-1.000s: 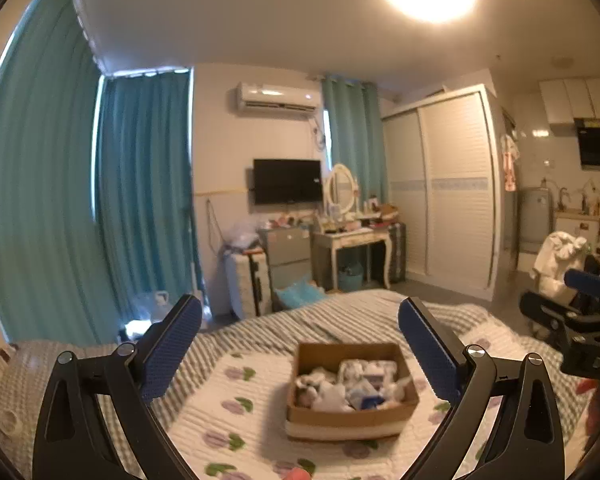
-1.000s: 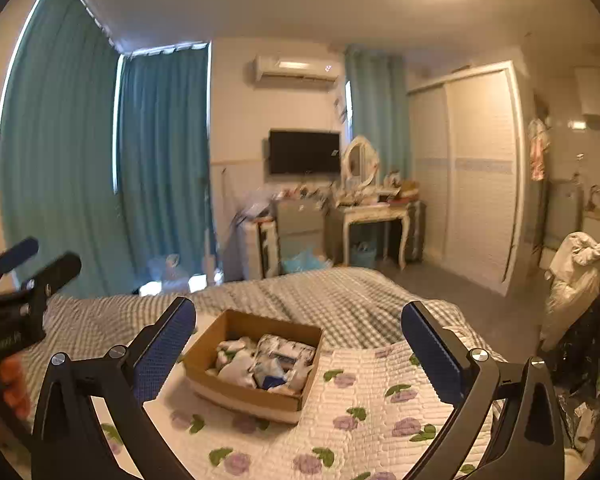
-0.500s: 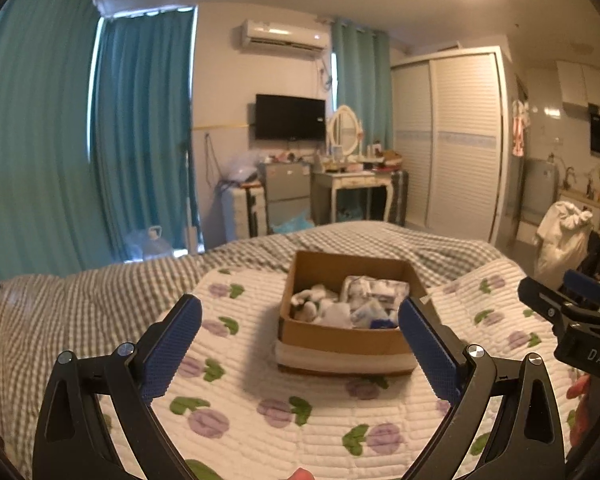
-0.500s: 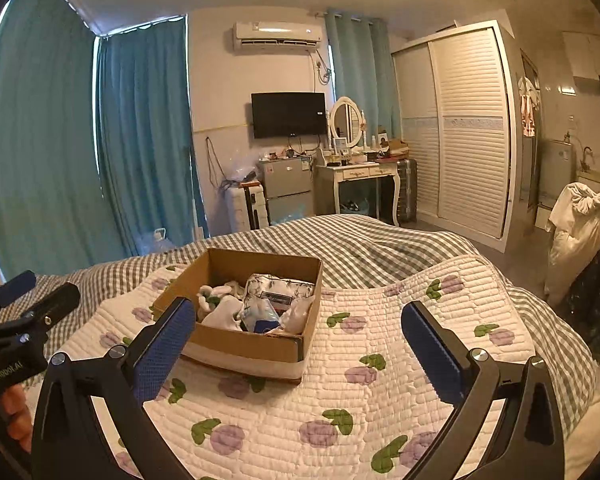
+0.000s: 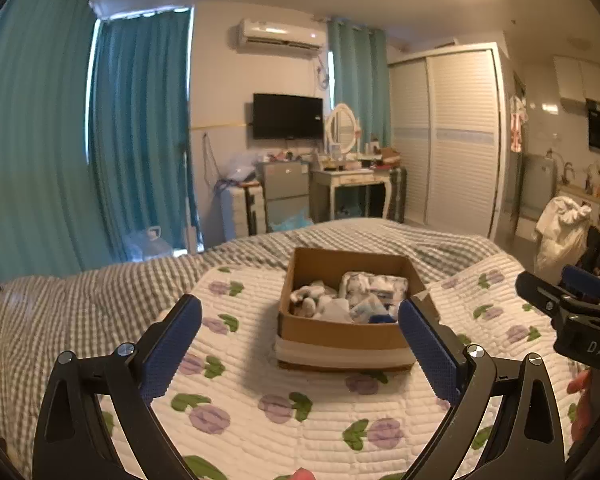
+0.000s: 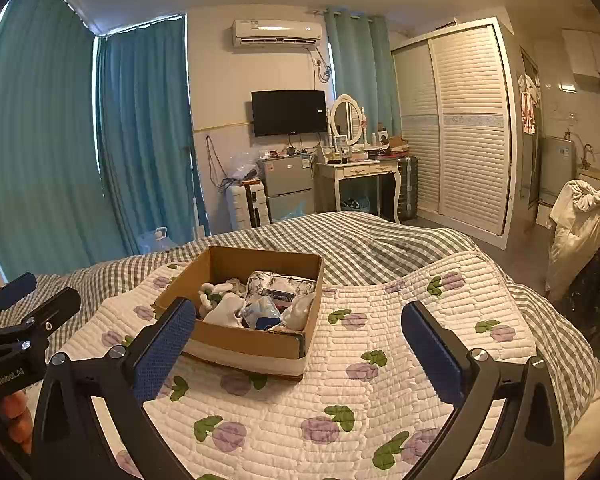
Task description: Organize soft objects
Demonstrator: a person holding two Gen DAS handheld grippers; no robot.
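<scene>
A brown cardboard box (image 5: 340, 334) sits on the white flowered quilt (image 5: 268, 404) on the bed. It holds several soft white and patterned items (image 5: 354, 298). The box also shows in the right wrist view (image 6: 252, 340) with the soft items (image 6: 260, 302) inside. My left gripper (image 5: 300, 346) is open and empty, held above the quilt in front of the box. My right gripper (image 6: 296, 344) is open and empty, to the right of the box. Each gripper shows at the edge of the other's view.
A grey checked blanket (image 6: 372, 248) covers the bed beyond the quilt. Teal curtains (image 5: 40, 160), a small fridge (image 6: 286, 186), a dressing table (image 6: 360, 172) and a white wardrobe (image 6: 460, 128) line the far walls. White clothing (image 6: 576, 224) hangs at the right.
Both grippers have tilted down and moved closer to the bed, so the box and quilt fill more of each view. Both stay open and empty.
</scene>
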